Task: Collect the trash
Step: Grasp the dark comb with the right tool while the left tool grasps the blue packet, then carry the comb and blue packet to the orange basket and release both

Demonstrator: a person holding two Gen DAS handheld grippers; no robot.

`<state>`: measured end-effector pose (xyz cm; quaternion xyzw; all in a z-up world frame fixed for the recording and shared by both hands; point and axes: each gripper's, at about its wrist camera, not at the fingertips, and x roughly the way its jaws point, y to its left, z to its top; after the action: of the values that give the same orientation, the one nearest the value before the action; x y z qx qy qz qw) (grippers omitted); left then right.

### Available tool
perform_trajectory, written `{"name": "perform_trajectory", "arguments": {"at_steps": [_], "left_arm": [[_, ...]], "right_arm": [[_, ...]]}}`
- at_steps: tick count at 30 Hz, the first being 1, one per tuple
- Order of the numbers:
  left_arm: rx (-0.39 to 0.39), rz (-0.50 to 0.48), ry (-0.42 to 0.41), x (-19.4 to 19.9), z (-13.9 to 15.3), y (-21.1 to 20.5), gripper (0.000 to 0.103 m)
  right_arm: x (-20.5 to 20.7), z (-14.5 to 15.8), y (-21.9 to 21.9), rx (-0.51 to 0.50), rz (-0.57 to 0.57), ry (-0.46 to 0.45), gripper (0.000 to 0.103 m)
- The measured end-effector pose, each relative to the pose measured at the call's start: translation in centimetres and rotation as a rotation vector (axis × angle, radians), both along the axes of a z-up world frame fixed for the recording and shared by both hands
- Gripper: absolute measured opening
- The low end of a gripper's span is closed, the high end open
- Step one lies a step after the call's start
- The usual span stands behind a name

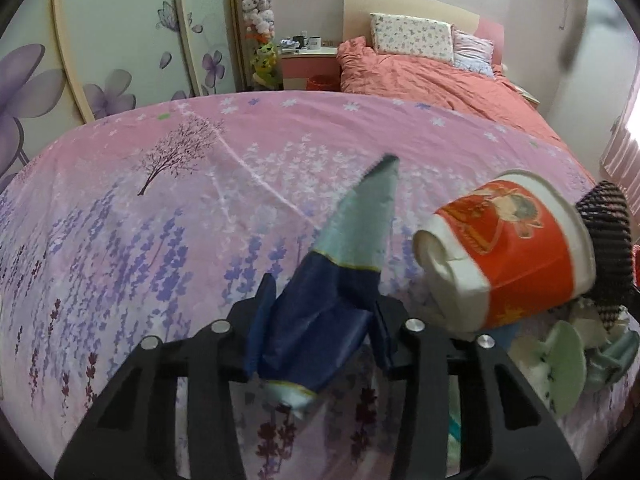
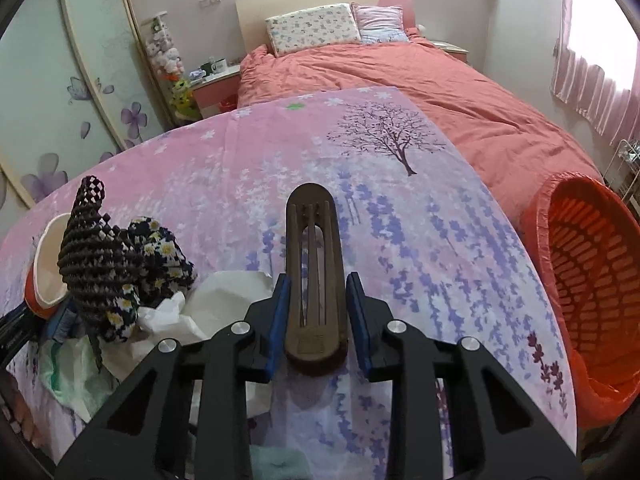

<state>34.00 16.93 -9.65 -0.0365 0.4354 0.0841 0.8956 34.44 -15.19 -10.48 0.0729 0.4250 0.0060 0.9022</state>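
In the left wrist view my left gripper [image 1: 324, 296] is shut on a dark blue and pale blue wrapper [image 1: 320, 320], which sticks forward and up past the fingertips over the pink floral sheet [image 1: 160, 220]. To its right a red and white paper cup [image 1: 508, 256] lies tilted on a small pile. Seen from the right wrist, my right gripper [image 2: 316, 284] holds a long brown slotted piece [image 2: 314, 220] between its blue pads [image 2: 280, 312], pointing away from me. The same cup [image 2: 46, 272] shows at the far left.
An orange basket lined with a red bag [image 2: 592, 280] stands at the right edge of the sheet. The pile on the left holds a dark knitted item [image 2: 86, 252], floral cloth [image 2: 160, 252], white paper [image 2: 224, 292] and a green bag [image 2: 68, 376]. The bed [image 2: 400, 80] lies behind.
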Motion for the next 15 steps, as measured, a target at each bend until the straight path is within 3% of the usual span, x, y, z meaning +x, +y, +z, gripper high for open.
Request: {"name": "perform_trajectory", "arguments": {"at_steps": [8, 15], "left_arm": [[0.004, -0.046, -0.002, -3.0, -0.1, 0.1, 0.041], [0.025, -0.024, 0.009, -3.2, -0.3, 0.0, 0.043]], "right_arm": [[-3.8, 0.0, -1.7, -0.048, -0.025, 0.0, 0.029], [-3.7, -0.2, -1.7, -0.058, -0.039, 0.003, 0.03]]}}
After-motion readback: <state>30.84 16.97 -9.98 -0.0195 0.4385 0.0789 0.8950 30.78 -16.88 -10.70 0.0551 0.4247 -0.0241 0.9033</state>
